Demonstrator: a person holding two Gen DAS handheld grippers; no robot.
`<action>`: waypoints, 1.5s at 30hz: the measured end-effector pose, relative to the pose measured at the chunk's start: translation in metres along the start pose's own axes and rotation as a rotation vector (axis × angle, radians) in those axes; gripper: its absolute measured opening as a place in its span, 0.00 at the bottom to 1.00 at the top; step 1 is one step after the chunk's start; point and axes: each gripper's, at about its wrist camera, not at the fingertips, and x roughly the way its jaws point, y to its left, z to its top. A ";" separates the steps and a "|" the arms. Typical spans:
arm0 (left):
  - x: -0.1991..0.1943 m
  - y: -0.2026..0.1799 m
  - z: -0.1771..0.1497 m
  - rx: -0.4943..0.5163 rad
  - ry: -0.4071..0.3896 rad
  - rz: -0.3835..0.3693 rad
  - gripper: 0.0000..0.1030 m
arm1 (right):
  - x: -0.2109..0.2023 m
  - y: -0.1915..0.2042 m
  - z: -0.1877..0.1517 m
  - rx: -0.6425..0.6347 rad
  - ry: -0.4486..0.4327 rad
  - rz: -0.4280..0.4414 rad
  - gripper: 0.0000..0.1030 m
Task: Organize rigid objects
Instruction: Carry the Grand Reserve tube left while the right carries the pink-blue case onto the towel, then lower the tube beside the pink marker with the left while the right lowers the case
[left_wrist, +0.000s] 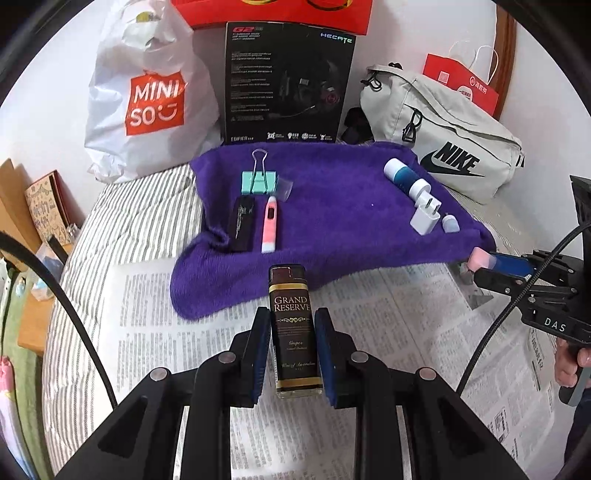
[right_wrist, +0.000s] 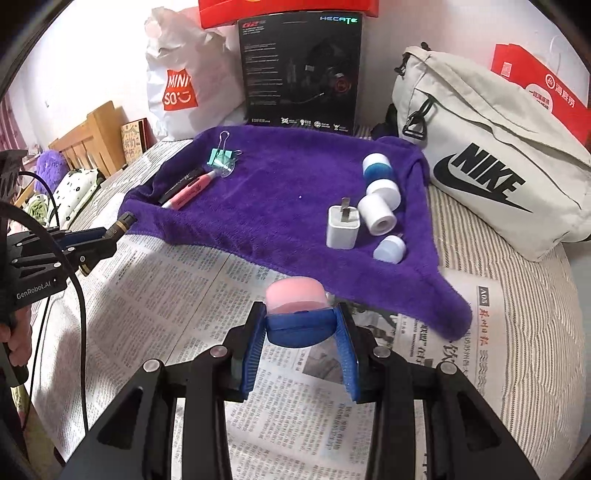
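My left gripper (left_wrist: 291, 325) is shut on a small brown "Grand Reserve" bottle (left_wrist: 293, 328), held above the newspaper in front of the purple towel (left_wrist: 332, 221). My right gripper (right_wrist: 301, 321) is shut on a pink-and-blue round container (right_wrist: 295, 306), near the towel's front edge. On the towel's left lie a teal binder clip (left_wrist: 258, 181), a black marker (left_wrist: 242, 221) and a pink thermometer (left_wrist: 269, 225). On its right lie a blue-white tube (right_wrist: 376, 166), a white cylinder (right_wrist: 376, 214), a white charger plug (right_wrist: 343, 225) and a small pale-blue cap (right_wrist: 389, 249).
Newspaper (right_wrist: 184, 295) covers the striped bed in front. Behind the towel stand a Miniso bag (left_wrist: 147, 99), a black headset box (left_wrist: 288, 81) with a red box on top, a grey Nike bag (right_wrist: 491, 147) and a red paper bag (right_wrist: 543, 81). A wooden headboard (right_wrist: 92, 136) is at left.
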 end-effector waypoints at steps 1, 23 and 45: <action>0.000 0.000 0.003 0.002 -0.001 -0.001 0.23 | 0.000 -0.002 0.001 0.004 0.000 0.003 0.36; 0.045 0.002 0.070 0.004 0.019 -0.036 0.23 | 0.012 -0.013 0.053 0.017 -0.031 0.033 0.36; 0.117 -0.003 0.084 0.031 0.107 -0.052 0.23 | 0.017 -0.025 0.044 0.044 -0.019 0.016 0.36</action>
